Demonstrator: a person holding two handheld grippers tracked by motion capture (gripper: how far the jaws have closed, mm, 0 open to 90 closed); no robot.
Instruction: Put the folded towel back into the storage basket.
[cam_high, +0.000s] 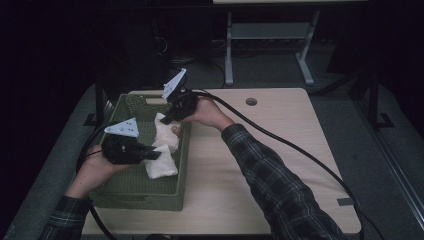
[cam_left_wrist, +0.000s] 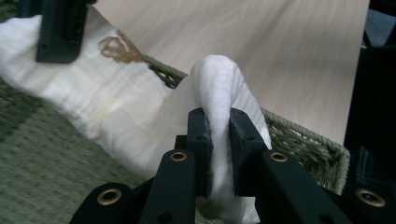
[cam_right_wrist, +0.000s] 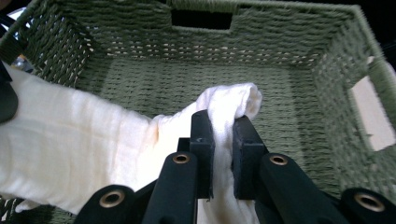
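Your left gripper (cam_high: 154, 154) is clamped on one end of the white cloth (cam_high: 164, 150), and in the left gripper view you see that end bunched into a fold that rises between the two black jaws, with the pads pressed tight against it on both sides. Your right gripper (cam_high: 167, 118) is clamped on the other end of the cloth, and the right gripper view shows that corner pinched between the jaws in the same way, with a small puff of fabric poking out past the tips. The cloth hangs between your two grippers inside the green woven basket (cam_high: 135, 187), close to the basket's right wall, and it sags toward the basket floor in the middle. A brown mark (cam_left_wrist: 119, 49) sits on the cloth near the end your right gripper holds. The basket stands on the left part of the light wooden table (cam_high: 260, 165), and a slot handle (cam_right_wrist: 201, 19) is cut into its far wall. Your left hand (cam_high: 95, 170) and right hand (cam_high: 210, 112) grip the tool bodies from behind, and your plaid sleeve (cam_high: 270, 175) lies across the table.
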